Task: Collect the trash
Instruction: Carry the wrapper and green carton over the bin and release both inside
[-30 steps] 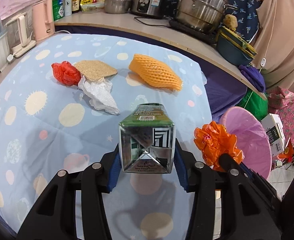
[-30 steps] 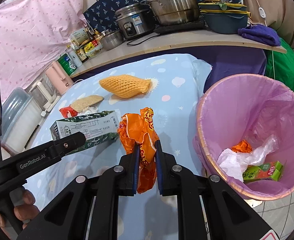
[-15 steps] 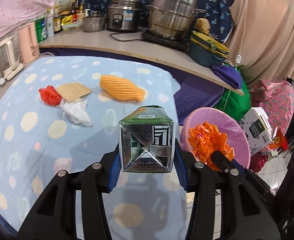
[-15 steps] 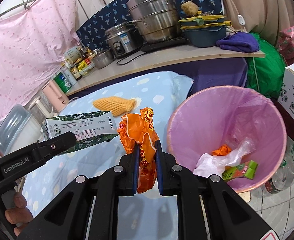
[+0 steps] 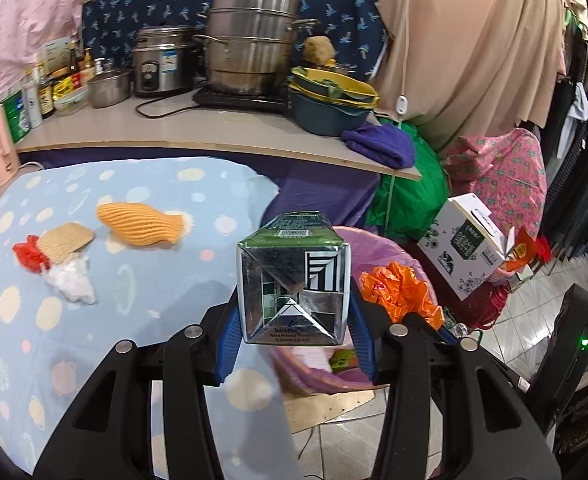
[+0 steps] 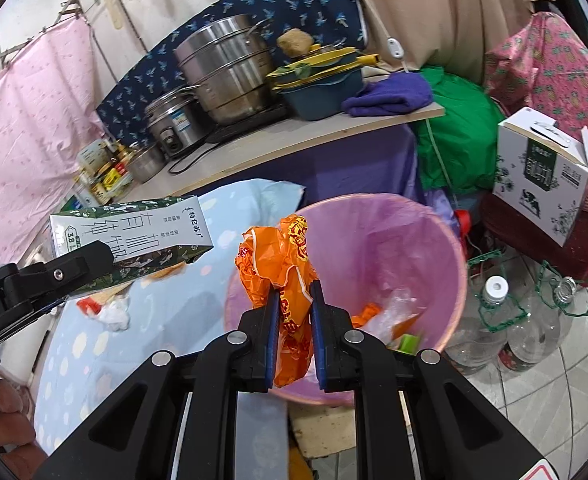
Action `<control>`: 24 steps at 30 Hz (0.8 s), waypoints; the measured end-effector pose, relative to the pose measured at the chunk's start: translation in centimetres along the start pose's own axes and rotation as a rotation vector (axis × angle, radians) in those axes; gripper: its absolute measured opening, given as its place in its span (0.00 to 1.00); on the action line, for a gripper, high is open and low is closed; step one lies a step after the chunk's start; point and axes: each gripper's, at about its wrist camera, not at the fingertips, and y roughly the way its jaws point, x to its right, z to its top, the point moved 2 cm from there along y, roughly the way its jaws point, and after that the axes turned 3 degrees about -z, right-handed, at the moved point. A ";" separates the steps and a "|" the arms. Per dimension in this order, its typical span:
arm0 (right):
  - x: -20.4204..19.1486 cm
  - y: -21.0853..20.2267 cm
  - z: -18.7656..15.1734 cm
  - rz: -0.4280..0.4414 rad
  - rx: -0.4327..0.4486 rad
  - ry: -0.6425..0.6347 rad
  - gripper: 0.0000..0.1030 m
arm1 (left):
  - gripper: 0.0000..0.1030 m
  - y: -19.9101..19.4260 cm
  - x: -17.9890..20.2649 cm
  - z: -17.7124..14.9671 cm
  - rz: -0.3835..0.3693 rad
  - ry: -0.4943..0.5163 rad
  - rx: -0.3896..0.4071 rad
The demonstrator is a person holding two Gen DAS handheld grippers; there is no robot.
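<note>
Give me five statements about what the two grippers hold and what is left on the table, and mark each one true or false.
1. The left gripper clamps a milk carton. True.
2. The right gripper is empty. False: it pinches an orange plastic wrapper.
3. The pink-lined bin is empty. False: trash lies in it.
4. An orange foam fruit net lies on the tablecloth. True.
5. The red wrapper lies in the bin. False: on the tablecloth.

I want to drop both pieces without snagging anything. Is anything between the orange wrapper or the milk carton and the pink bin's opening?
Nothing visible blocks either. The orange wrapper, pinched in the right gripper, hangs in front of the open pink bin. The milk carton in the left gripper is near the rim, and nothing lies between them.
</note>
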 end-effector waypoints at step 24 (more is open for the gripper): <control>4.2 4.3 1.0 -0.120 -0.030 0.070 0.20 | 0.44 8.3 2.6 -1.4 -0.012 0.059 -0.127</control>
